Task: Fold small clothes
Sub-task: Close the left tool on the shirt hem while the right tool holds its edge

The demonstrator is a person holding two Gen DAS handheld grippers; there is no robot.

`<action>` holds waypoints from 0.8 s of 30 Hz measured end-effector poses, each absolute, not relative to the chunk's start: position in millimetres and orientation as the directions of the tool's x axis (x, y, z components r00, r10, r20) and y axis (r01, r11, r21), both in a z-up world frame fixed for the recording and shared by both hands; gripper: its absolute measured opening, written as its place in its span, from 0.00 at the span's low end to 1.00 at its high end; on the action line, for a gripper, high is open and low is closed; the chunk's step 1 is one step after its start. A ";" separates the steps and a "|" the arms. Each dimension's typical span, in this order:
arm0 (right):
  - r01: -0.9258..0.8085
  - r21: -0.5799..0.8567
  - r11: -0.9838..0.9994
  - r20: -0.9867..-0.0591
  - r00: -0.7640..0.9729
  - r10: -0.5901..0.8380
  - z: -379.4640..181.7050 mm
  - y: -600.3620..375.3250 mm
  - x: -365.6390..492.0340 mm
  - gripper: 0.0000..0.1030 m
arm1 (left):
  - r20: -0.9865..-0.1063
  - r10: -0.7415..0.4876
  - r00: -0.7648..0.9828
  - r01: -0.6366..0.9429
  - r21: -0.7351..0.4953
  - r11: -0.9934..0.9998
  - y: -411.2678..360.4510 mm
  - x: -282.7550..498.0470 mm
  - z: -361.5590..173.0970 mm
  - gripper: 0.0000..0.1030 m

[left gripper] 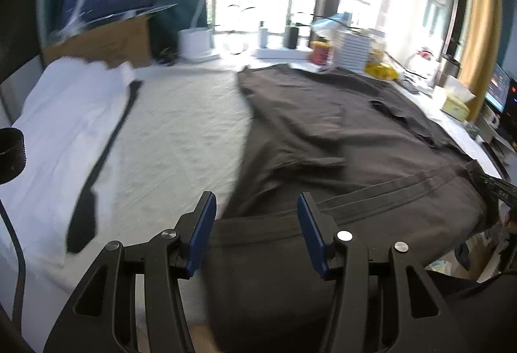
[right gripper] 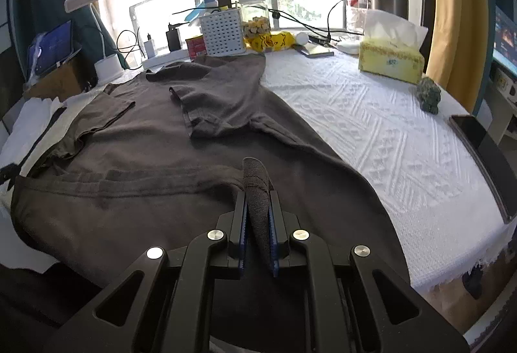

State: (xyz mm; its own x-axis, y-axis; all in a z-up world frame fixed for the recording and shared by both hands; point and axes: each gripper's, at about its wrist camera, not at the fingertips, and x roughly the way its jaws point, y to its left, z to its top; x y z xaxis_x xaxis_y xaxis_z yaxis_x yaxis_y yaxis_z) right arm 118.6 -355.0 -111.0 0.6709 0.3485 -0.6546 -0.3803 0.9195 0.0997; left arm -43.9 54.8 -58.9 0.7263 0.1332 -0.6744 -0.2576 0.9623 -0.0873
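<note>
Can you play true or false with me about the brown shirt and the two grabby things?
1. The right hand-held gripper is pinching a bunched fold of the brown shirt. True.
2. The left hand-held gripper is squeezing the shirt too. False: its jaws stand apart with nothing pinched between them.
3. The yellow tissue box sits on the white tablecloth, apart from the shirt. True.
4. The shirt is already folded into a small neat square. False: it lies spread out, with its sleeves flopped inward.
5. A dark phone lies near the table's right edge. True.
</note>
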 end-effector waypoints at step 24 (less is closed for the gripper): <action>-0.322 0.035 0.946 -0.692 0.675 0.255 -113.8 -362.3 115.5 0.12 | -0.650 0.113 0.751 -0.214 -0.077 0.974 60.3 -65.2 -81.3 0.14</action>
State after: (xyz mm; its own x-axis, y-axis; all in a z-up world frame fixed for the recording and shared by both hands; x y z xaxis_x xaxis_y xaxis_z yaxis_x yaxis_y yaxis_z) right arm 115.5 -362.3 -113.8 0.6751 0.2549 -0.6923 -0.3219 0.9462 0.0345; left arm -65.2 60.3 -81.3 0.7513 0.1134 -0.6501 -0.2140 0.9738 -0.0774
